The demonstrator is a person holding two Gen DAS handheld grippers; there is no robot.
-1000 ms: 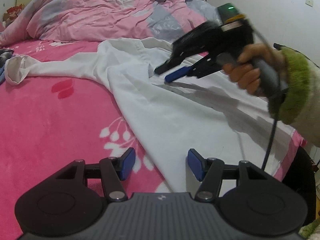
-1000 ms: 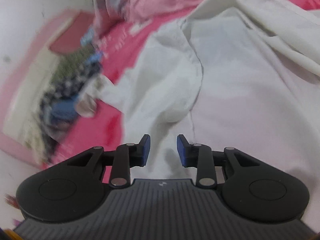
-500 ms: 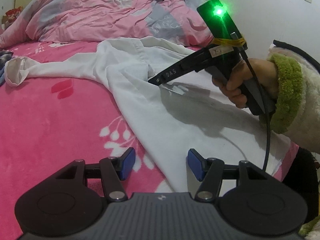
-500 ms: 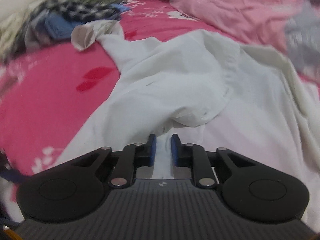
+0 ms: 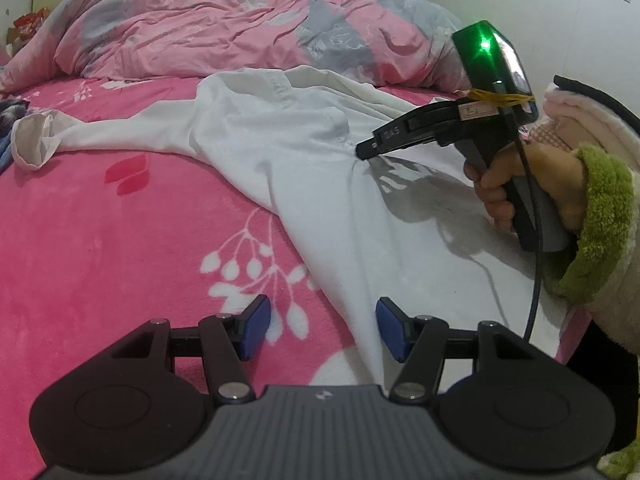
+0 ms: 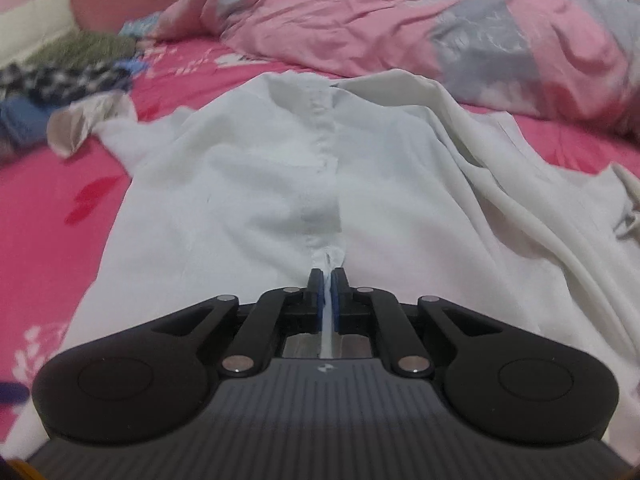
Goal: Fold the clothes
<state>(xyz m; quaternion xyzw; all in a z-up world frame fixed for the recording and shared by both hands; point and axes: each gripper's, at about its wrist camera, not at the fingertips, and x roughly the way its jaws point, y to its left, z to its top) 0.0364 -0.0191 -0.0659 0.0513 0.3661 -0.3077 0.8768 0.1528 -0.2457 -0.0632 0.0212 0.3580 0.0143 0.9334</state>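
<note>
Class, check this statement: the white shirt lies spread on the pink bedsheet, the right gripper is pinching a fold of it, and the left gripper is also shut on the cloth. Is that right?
Not quite. In the left wrist view the left gripper is open, its blue pads apart above the white shirt and pink bedsheet. The right gripper does pinch a fold.

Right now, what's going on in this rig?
A person is folding a white shirt spread on a pink bed. The right tool is shut on a pinch of the shirt's fabric near its middle. The left tool is open above the shirt's near edge, holding nothing. One sleeve lies stretched out to the left; a crumpled pink duvet lies behind.
</note>
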